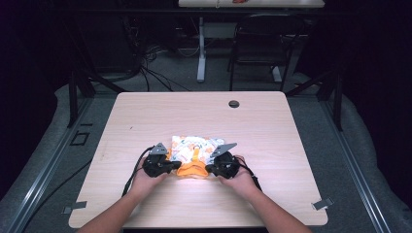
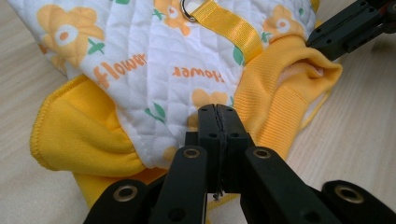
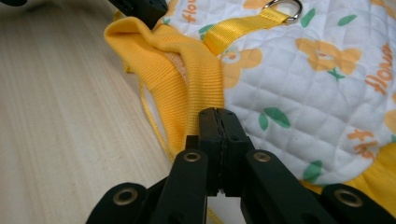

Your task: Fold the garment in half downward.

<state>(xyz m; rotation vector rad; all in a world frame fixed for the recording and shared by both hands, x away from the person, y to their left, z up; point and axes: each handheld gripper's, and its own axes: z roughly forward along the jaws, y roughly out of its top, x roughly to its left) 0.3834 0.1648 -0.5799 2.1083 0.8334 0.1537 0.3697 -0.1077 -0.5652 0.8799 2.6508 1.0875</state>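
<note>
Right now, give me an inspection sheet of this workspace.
Surface: light wooden table, with a dark round grommet near its far edge.
Job's things: small quilted garment, white with orange flowers, yellow ribbed trim, yellow strap with a metal ring; it lies on the table near the person's edge.
Clutter: nothing seen.
Grippers: left gripper and right gripper both have jaws shut at the garment's near edge; whether fabric is pinched cannot be told.
Cables: one trails from the left gripper.
Surroundings: dark room, chair and another table beyond.
</note>
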